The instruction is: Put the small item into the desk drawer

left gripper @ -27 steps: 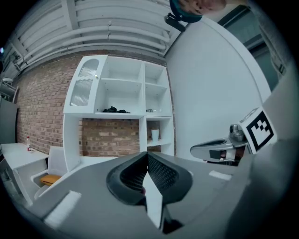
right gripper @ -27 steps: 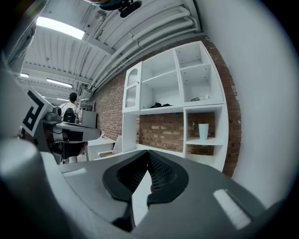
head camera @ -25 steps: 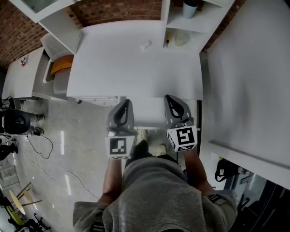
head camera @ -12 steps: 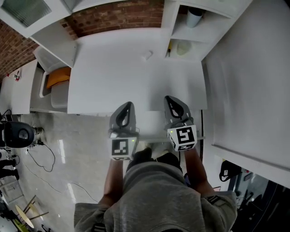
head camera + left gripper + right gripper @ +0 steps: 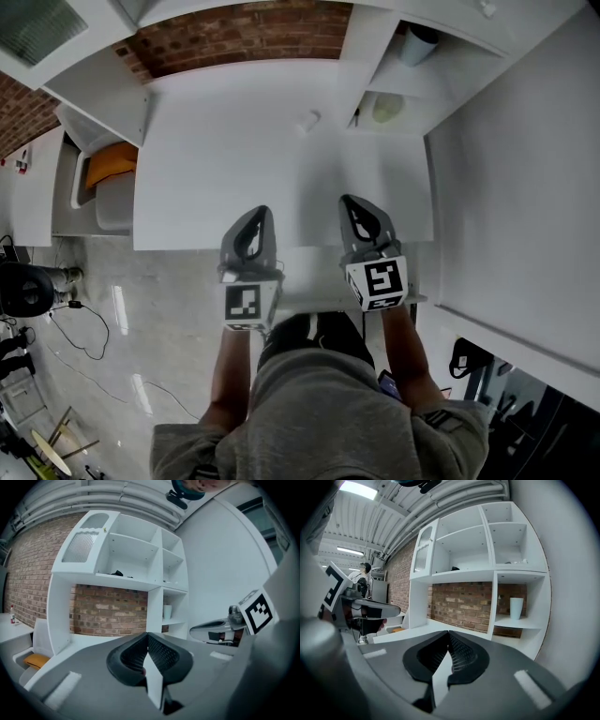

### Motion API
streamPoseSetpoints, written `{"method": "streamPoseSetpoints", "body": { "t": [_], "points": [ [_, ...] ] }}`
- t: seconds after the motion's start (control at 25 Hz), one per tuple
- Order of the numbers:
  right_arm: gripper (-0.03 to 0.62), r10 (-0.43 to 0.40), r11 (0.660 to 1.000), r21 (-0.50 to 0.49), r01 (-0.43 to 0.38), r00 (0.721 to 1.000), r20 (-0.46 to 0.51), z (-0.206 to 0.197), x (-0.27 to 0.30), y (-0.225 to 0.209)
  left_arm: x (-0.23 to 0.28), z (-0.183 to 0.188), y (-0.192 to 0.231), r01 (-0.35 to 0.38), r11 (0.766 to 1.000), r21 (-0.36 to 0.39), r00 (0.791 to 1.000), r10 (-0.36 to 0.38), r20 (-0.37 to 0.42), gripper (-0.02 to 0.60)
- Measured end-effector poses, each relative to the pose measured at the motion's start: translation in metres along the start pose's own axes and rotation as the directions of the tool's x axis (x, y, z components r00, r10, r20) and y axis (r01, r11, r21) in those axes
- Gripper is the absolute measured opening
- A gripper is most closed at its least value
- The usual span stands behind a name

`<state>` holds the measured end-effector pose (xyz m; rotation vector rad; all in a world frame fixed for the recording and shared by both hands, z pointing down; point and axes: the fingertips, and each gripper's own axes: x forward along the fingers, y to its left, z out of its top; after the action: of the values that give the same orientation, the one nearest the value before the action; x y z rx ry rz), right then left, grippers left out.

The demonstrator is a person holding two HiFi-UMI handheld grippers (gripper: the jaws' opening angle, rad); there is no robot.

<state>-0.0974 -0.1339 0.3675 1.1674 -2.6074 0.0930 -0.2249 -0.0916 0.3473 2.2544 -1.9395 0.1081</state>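
Held the left gripper [image 5: 259,217] and the right gripper [image 5: 352,206] side by side above the near edge of the white table [image 5: 225,150], both pointing toward its far edge. Showed each pair of jaws pressed together, tip to tip, with nothing between them. Found the small white item [image 5: 307,121] lying near the table's far edge, just beside the foot of the white shelf unit [image 5: 366,56] at the far right corner, well apart from both grippers. Noted a pale cup [image 5: 516,608] upright on a shelf there, a brick wall [image 5: 234,28] behind, and an orange seat [image 5: 111,161] off the left edge.
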Motion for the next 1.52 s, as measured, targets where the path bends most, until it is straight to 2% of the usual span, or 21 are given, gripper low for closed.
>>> {"method": "streamPoseSetpoints", "body": {
  "t": [0.2, 0.4, 0.92, 1.32, 1.36, 1.44, 1.52],
  "points": [
    [0.003, 0.026, 1.0, -0.007, -0.026, 1.0, -0.006, -0.003, 0.036, -0.017, 0.035, -0.005, 0.013, -0.005, 1.0, 0.027, 1.0, 0.004, 0.011, 0.012],
    [0.003, 0.053, 0.999, -0.012, -0.053, 0.998, -0.017, -0.014, 0.079, -0.04, 0.07, -0.019, 0.022, -0.029, 0.999, 0.02, 0.999, 0.029, -0.022, 0.012],
    [0.003, 0.119, 0.992, -0.015, -0.122, 0.986, -0.114, -0.071, 0.19, -0.078, 0.154, -0.075, 0.061, -0.106, 0.994, -0.016, 0.989, 0.104, -0.101, 0.012],
    [0.005, 0.138, 0.99, -0.002, -0.141, 0.974, -0.178, -0.117, 0.242, -0.097, 0.189, -0.112, 0.073, -0.102, 0.994, -0.026, 0.984, 0.097, -0.152, 0.012],
    [0.01, 0.148, 0.988, -0.006, -0.152, 0.972, -0.184, -0.122, 0.248, -0.097, 0.192, -0.115, 0.074, -0.101, 0.995, -0.025, 0.983, 0.096, -0.154, 0.012],
    [0.083, 0.179, 0.983, -0.01, -0.185, 0.961, -0.208, -0.133, 0.26, -0.093, 0.196, -0.121, 0.075, -0.1, 0.995, -0.024, 0.983, 0.095, -0.159, 0.012],
    [0.114, 0.207, 0.977, -0.003, -0.214, 0.951, -0.231, -0.144, 0.273, -0.089, 0.199, -0.126, 0.078, -0.103, 0.994, -0.025, 0.981, 0.098, -0.165, 0.012]
  ]
}}
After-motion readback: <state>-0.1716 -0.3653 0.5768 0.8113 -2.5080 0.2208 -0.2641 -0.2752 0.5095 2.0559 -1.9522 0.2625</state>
